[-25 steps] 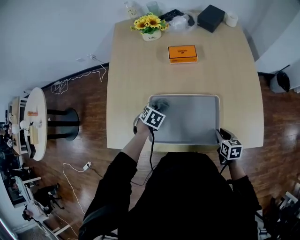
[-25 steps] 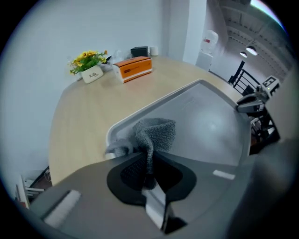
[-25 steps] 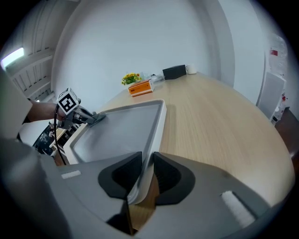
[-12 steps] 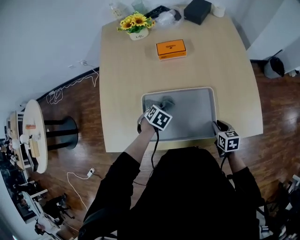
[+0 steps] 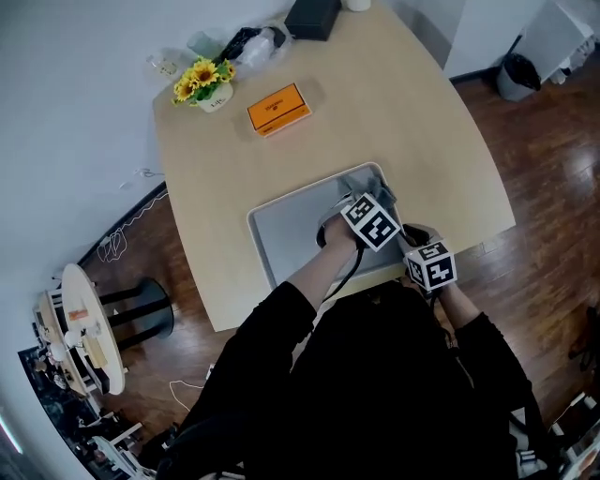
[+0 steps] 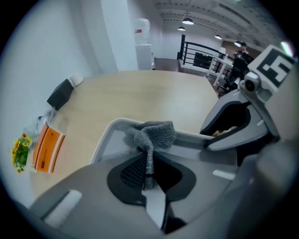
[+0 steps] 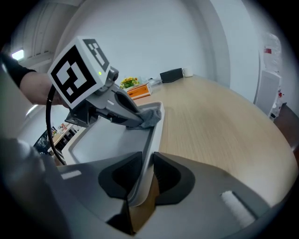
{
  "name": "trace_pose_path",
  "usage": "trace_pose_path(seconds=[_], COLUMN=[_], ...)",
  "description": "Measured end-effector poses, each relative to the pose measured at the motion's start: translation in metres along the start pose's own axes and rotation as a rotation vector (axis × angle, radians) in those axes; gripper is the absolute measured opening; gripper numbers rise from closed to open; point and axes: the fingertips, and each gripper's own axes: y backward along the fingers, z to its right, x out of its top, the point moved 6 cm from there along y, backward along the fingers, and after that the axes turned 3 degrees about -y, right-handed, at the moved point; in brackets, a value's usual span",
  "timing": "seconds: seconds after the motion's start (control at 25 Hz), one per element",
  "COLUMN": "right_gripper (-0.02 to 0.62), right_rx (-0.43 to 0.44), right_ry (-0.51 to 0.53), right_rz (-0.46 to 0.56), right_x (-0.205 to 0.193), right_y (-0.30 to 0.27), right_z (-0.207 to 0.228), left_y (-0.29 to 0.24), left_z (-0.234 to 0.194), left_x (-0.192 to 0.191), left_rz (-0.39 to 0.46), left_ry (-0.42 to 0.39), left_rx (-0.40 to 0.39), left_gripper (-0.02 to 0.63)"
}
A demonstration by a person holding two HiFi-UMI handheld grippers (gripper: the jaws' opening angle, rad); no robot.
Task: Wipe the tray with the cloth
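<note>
The left gripper (image 6: 148,168) pinches the cloth (image 6: 154,133), which rubs the tray (image 6: 108,130) corner just ahead of its jaws. The right gripper (image 7: 145,170) squeezes the tray's rim. Wiping seems under way, not finished.

Item count, your station: one of each kind, grippers excepted.
You hold two grippers: the left gripper (image 6: 148,175) and the right gripper (image 7: 145,172). At their jaws you have one tray (image 5: 281,234) and one cloth (image 6: 152,135). Beyond the left gripper, on the single table (image 5: 412,122), you have one orange box (image 5: 278,109), one pot of sunflowers (image 5: 204,84) and one black box (image 5: 312,17).
</note>
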Motion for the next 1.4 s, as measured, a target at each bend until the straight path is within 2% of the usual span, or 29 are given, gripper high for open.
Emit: trace_pose_path(seconds=[0.12, 0.28, 0.4, 0.72, 0.84, 0.92, 1.0, 1.12, 1.24, 1.4], right_gripper=[0.083, 0.084, 0.087, 0.091, 0.091, 0.091, 0.091, 0.090, 0.089, 0.089], right_rx=[0.013, 0.020, 0.022, 0.019, 0.015, 0.011, 0.004, -0.004, -0.006, -0.001], right_ry=[-0.002, -0.001, 0.008, 0.021, 0.027, 0.029, 0.026, 0.015, 0.002, -0.015], right_rz=[-0.003, -0.006, -0.022, -0.041, -0.049, -0.054, -0.055, -0.046, -0.022, -0.002], right_x=[0.002, 0.002, 0.001, -0.001, 0.000, 0.000, 0.000, 0.000, 0.000, -0.003], right_y=[0.005, 0.010, 0.007, 0.001, -0.002, -0.002, -0.002, -0.002, -0.003, -0.002], right_z=[0.002, 0.006, 0.009, 0.007, 0.004, 0.003, 0.001, -0.001, -0.001, -0.001], left_y=[0.001, 0.014, 0.026, 0.074, 0.087, 0.092, 0.093, 0.086, 0.068, 0.037], left_z=[0.005, 0.004, 0.000, -0.017, -0.021, -0.022, -0.020, -0.013, 0.000, 0.025], left_x=[0.010, -0.013, -0.059, -0.222, -0.263, -0.274, -0.274, -0.248, -0.192, -0.101], left_rz=[0.015, 0.037, 0.007, -0.121, -0.146, -0.137, -0.137, -0.128, -0.083, -0.045], left_ry=[-0.016, 0.068, 0.121, 0.291, 0.349, 0.390, 0.395, 0.332, 0.239, 0.060], left_rx=[0.005, 0.000, 0.014, 0.054, 0.075, 0.088, 0.099, 0.078, 0.028, -0.056], left_gripper=[0.003, 0.005, 0.005, 0.006, 0.006, 0.006, 0.006, 0.006, 0.006, 0.006])
